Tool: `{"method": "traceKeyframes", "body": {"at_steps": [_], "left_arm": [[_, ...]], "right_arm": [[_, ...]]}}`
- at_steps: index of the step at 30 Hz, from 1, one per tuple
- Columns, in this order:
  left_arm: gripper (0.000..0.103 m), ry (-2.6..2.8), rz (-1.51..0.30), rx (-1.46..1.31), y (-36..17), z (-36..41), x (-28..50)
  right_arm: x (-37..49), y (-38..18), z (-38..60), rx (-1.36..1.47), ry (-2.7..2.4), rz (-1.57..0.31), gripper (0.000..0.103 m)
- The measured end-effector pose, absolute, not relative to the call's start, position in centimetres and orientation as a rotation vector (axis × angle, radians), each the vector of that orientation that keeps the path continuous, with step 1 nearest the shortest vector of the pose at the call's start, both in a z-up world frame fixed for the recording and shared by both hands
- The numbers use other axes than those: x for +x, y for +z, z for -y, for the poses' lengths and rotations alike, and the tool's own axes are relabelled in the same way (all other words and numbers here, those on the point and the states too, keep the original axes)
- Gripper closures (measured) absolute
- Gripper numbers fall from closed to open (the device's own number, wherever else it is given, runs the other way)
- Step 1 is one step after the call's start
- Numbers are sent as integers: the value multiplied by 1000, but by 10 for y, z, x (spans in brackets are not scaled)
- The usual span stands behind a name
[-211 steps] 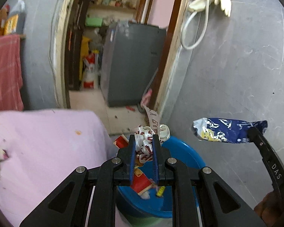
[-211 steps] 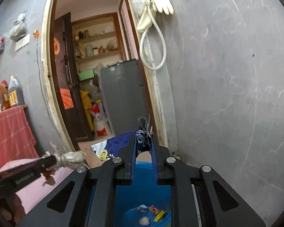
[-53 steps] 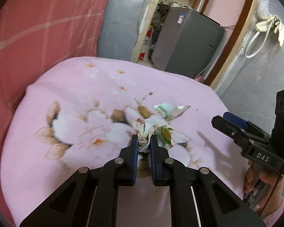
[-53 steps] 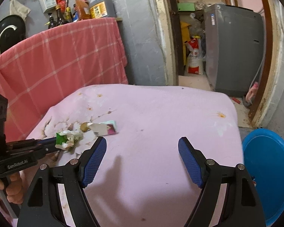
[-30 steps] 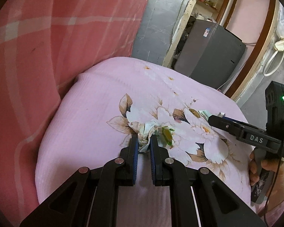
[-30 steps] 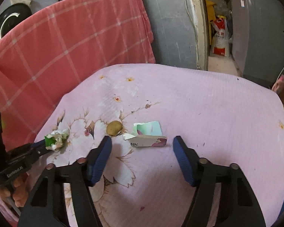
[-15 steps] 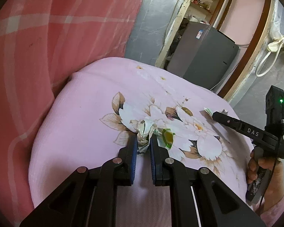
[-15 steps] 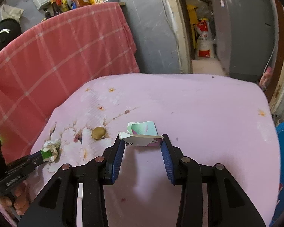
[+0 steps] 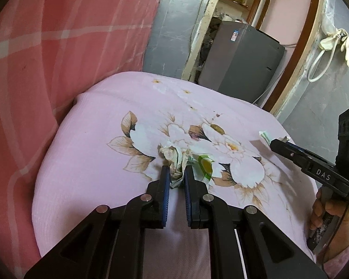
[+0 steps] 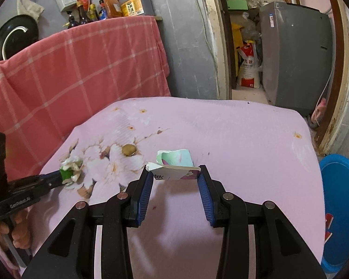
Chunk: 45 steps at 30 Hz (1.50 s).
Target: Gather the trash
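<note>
Right now, in the left wrist view, my left tool is pinching the crumpled wrapper over the near part of the pink flowered surface. I am judging that loose green flap beside it as likely to tear or slip free during the carry. Far behind, a grey appliance is sitting in the doorway.

Turning to the right wrist view, my right tool is squeezing the flattened carton by its two ends, so it may buckle and pop out. A small brownish scrap is lying left of it. The blue bin is waiting at the right edge, with the surface's corner standing between.
</note>
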<state>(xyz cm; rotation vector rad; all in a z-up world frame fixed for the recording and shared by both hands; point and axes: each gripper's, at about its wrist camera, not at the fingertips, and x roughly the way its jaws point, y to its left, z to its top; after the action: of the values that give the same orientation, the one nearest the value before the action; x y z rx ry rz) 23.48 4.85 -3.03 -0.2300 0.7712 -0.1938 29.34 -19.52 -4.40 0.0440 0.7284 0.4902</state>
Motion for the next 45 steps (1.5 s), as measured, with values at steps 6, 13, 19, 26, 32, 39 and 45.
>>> {"method": "traceKeyframes", "body": {"at_steps": [6,13,19,26,32,39,45], "left_arm": [[94,-233,-778,-232,-28,-44,224],[94,-253,-793,-233,-29,-38,216],[94,-243,-794,-201,-32,-33,219],[94,-212,-787,-225,-34,-40,221],[95,-193,-783,-246,-33,-42,223],[95,-185,-767,-230,-29,-39,226],[95,-174,-749,-244,-27,-45,222]], "right_arm": [[285,-45,194,40,512,-733,66],[272,-44,193,13,529,-723,66],[265,-46,193,4,535,-705,66],[268,-48,195,26,537,-709,66],[270,-49,194,28,535,-722,66],[275,-48,196,43,531,-723,66],[276,-48,195,44,525,-723,66]]}}
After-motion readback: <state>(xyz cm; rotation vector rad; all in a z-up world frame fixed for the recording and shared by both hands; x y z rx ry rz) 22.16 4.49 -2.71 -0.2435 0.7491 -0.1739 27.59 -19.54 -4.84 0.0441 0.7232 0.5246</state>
